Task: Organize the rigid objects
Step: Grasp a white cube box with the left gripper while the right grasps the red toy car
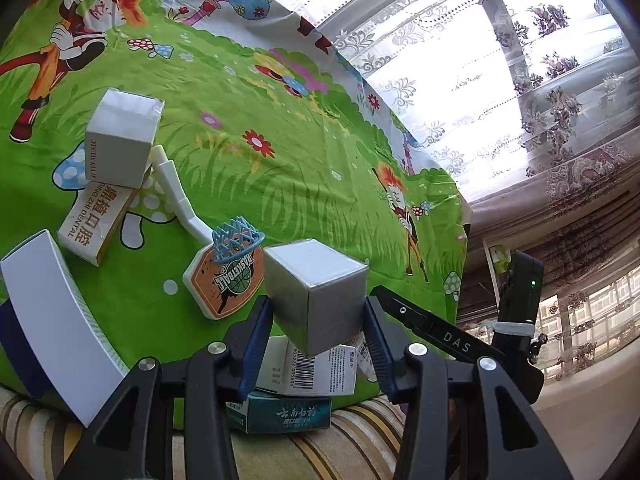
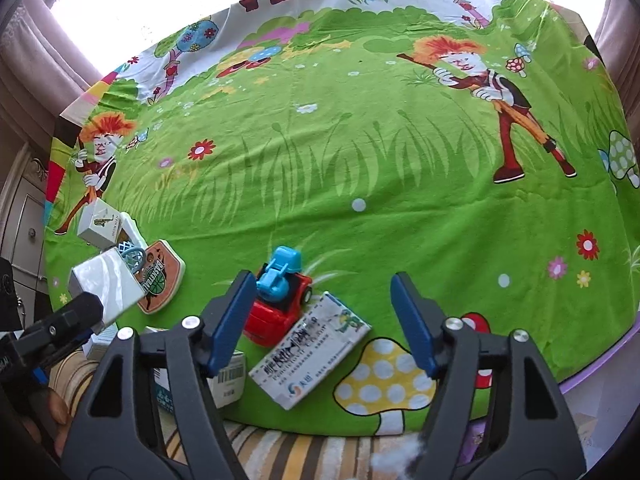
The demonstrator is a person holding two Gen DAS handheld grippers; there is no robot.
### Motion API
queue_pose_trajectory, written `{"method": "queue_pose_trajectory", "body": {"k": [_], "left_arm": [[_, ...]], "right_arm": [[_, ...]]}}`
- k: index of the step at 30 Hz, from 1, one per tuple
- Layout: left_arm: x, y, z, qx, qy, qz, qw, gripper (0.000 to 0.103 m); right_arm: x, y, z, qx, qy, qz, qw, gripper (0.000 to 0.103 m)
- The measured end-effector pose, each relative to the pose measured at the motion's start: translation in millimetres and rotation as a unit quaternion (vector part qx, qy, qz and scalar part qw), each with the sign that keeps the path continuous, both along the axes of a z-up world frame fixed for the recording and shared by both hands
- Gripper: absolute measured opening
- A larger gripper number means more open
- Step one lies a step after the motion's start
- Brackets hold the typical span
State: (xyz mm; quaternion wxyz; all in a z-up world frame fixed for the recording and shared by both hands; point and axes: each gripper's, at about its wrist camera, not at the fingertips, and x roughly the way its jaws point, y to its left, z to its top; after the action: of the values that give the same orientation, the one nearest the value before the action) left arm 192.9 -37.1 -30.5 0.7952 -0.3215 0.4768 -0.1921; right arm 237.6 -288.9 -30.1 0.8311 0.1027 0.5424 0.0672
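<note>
Reading labels left to right: "JIYIN MUSIC" cube atop "DING ZHI DENTAL" box, "BASKETBALL" hoop toy. Your left gripper pinches grey cube above barcode box. Your right gripper spread over toy truck and medicine box. Green cloth beyond lies open.

I see strong daylight through the sheer floral lace curtain, blown out white; the bright green cartoon-printed cloth stays sharp, with fisheye bending at edges.
</note>
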Motion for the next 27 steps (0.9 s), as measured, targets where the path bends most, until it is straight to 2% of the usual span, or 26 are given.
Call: {"method": "queue_pose_trajectory", "body": {"k": [5, 11, 15, 21, 27], "left_arm": [[0.0, 1.4, -1.7, -0.001, 0.001, 0.002, 1.0, 0.047], [0.0, 4.1, -3.1, -0.006, 0.003, 0.003, 1.0, 0.047], [-0.1, 5.7, -3.4, -0.008, 0.004, 0.004, 0.9999, 0.047], [0.1, 7.5, -6.6, -0.008, 0.007, 0.007, 0.9999, 0.047], [-1.4, 8.0, -6.0, -0.006, 0.003, 0.007, 1.0, 0.047]], "right_arm": [[15.5, 4.1, -13.6, 0.031, 0.031, -0.011, 0.999, 0.054], [22.0, 14.6, -11.7, 0.037, 0.035, -0.005, 0.999, 0.053], [27.5, 18.1, -17.4, 0.029, 0.044, -0.005, 0.999, 0.037], [29.9, 21.6, -17.8, 0.022, 0.034, 0.003, 0.999, 0.023], [23.2, 23.8, -7.2, 0.022, 0.013, 0.012, 1.0, 0.022]]}}
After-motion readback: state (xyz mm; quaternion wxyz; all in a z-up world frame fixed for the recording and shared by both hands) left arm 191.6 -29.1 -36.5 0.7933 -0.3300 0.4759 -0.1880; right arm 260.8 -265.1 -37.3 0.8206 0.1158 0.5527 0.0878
